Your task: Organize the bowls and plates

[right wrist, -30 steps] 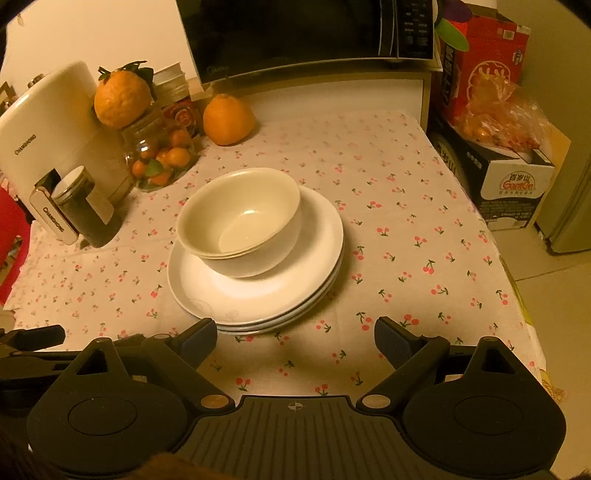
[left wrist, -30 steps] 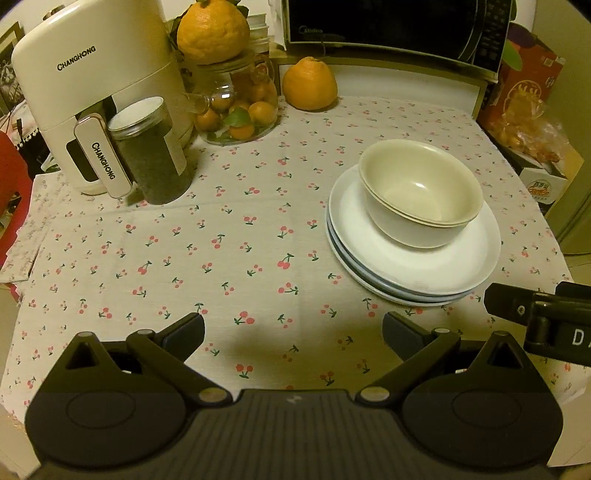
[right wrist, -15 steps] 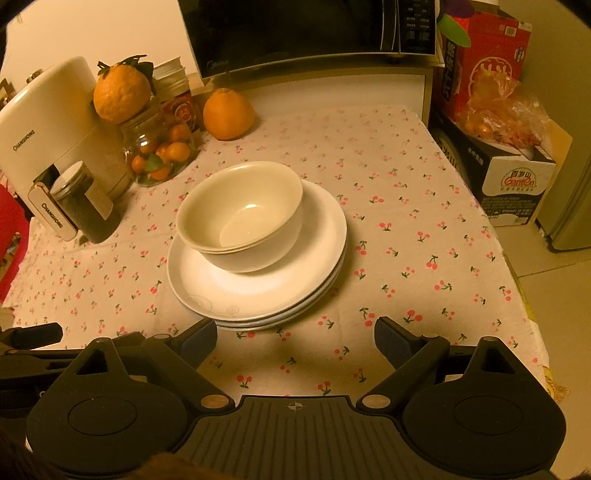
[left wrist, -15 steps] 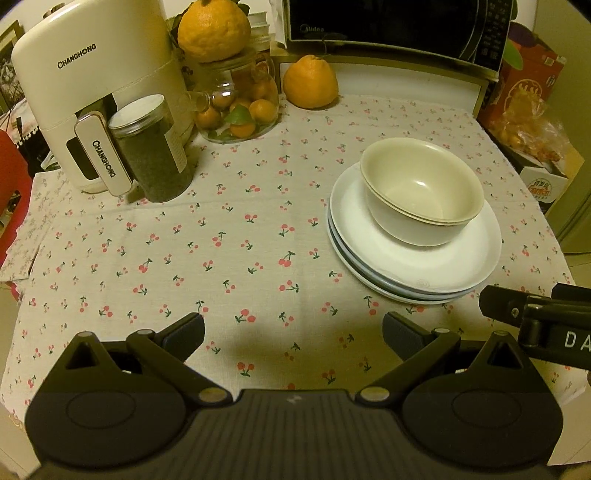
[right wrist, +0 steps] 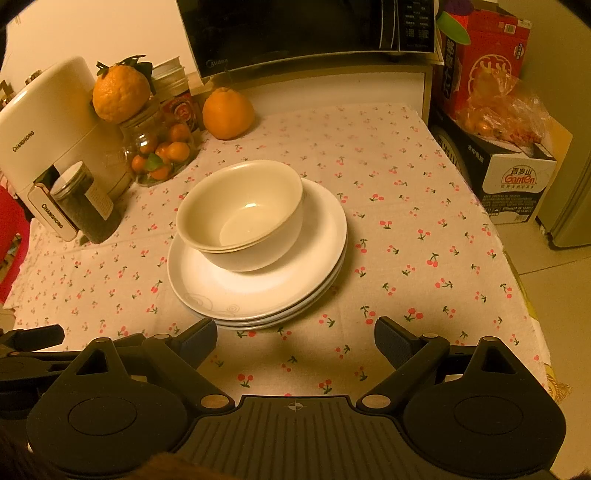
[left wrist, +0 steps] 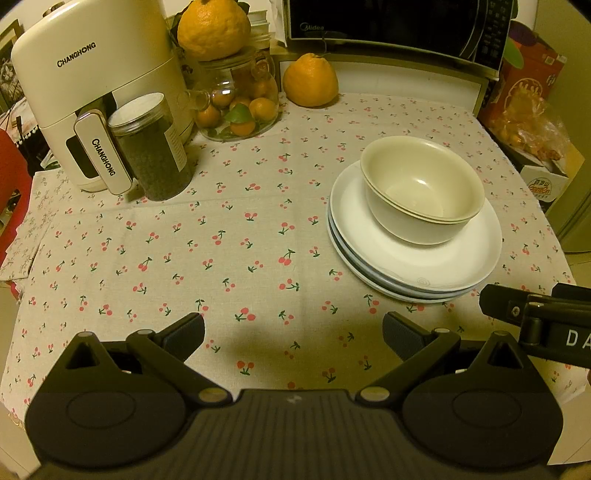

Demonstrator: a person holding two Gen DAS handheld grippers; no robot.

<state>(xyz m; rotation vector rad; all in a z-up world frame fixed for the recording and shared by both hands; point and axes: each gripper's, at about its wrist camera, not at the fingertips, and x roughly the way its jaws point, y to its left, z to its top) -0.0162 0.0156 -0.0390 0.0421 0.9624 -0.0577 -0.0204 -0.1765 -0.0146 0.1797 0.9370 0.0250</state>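
— On the far left of the cherry-print tablecloth (left wrist: 221,236) we see the cream Changhong air fryer (left wrist: 99,85), and a clear jar of dark granules (left wrist: 149,147) stands just in front of it, touching its handle.

— Next to those we find the glass jar of small oranges (left wrist: 240,107), with a big orange (left wrist: 212,26) sitting on its lid. Another large orange (left wrist: 310,81) rests on the cloth below the Midea microwave (left wrist: 399,26).

— Where do we place the dishes?

— Right of centre. We count a stack of white plates (right wrist: 258,295), and two nested cream bowls (right wrist: 240,218) sit upright on the top plate, toward its back-left side.

— And our grippers?

— We hold the left gripper (left wrist: 293,332) above the near edge of the cloth, left of the plates, its fingers spread wide with nothing between them. Our right gripper (right wrist: 295,336) hovers just before the plate stack, its jaws also wide apart and empty; the left finger (right wrist: 201,338) is close to the rim of the lowest plate, though we cannot tell if they touch.

— Farther right?

— Off the table we see a red carton (right wrist: 484,55), a bag of oranges (right wrist: 502,114) and a black Ganten box (right wrist: 513,181).
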